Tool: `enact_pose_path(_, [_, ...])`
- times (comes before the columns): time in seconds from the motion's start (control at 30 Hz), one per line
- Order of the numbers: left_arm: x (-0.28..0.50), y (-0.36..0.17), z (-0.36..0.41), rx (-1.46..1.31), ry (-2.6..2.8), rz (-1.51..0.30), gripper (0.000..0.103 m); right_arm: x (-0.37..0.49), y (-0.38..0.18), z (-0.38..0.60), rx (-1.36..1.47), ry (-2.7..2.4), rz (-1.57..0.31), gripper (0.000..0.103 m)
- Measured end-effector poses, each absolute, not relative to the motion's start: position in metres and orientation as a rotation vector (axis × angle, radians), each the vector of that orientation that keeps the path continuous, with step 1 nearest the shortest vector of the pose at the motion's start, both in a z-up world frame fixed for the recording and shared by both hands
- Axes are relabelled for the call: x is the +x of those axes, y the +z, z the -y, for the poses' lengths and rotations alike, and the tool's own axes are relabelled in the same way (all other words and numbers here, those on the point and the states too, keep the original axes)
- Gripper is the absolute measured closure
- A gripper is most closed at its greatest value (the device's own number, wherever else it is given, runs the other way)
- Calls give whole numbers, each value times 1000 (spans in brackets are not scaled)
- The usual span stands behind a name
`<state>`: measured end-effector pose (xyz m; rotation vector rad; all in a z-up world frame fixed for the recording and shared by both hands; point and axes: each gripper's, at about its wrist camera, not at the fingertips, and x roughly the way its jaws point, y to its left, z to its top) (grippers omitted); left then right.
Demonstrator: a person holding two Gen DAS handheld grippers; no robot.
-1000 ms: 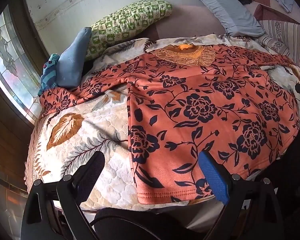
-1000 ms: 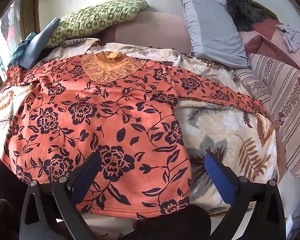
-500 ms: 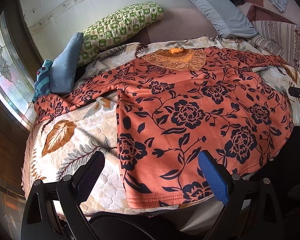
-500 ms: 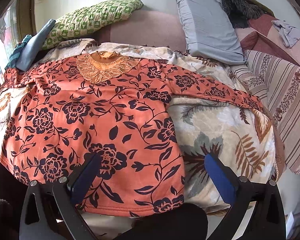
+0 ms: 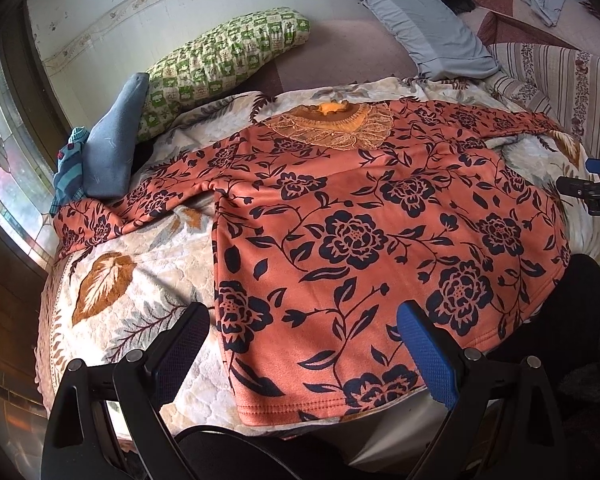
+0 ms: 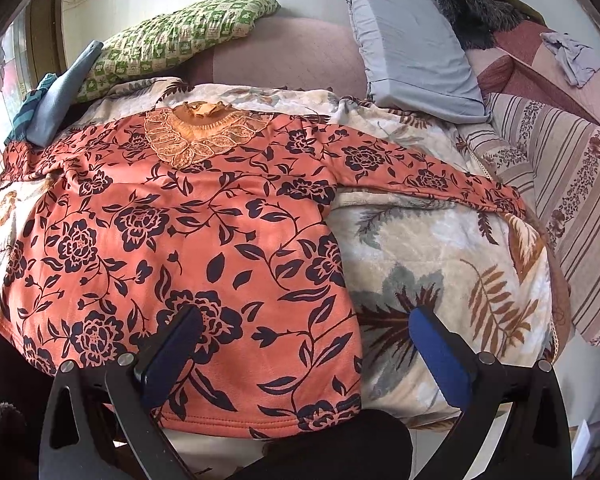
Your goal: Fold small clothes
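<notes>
An orange long-sleeved top with dark blue flowers (image 5: 360,216) lies spread flat, front up, on a leaf-patterned blanket (image 5: 112,280); its lace collar points away from me and both sleeves stretch out sideways. It also shows in the right wrist view (image 6: 188,232). My left gripper (image 5: 304,332) is open and empty, above the hem's left corner. My right gripper (image 6: 306,332) is open and empty, above the hem's right corner. Neither touches the cloth.
A green checked pillow (image 5: 220,56), a folded blue cloth (image 5: 114,152) and a grey pillow (image 6: 412,48) lie at the back. A striped blanket (image 6: 572,184) lies to the right. A window (image 5: 0,148) is at the left.
Both grippers have pulled back and up a little from the top, so more of the bed shows. The top lies as before. Both stay open.
</notes>
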<state>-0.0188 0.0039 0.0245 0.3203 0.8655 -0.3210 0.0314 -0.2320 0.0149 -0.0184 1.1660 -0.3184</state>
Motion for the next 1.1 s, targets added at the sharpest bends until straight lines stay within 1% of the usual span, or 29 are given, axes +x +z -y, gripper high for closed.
enact_pose_path(0.33, [-5, 20, -5, 299, -313, -900, 8, 31, 11, 239, -21, -311, -1170, 0])
enact_pose_path(0.57, [8, 8, -16, 267, -266, -947, 8, 33, -4, 251, -2, -309, -1224, 0])
enact_pose_path(1.1, [9, 11, -14, 240, -271, -950, 8, 40, 1, 223, -56, -250, -1204, 0])
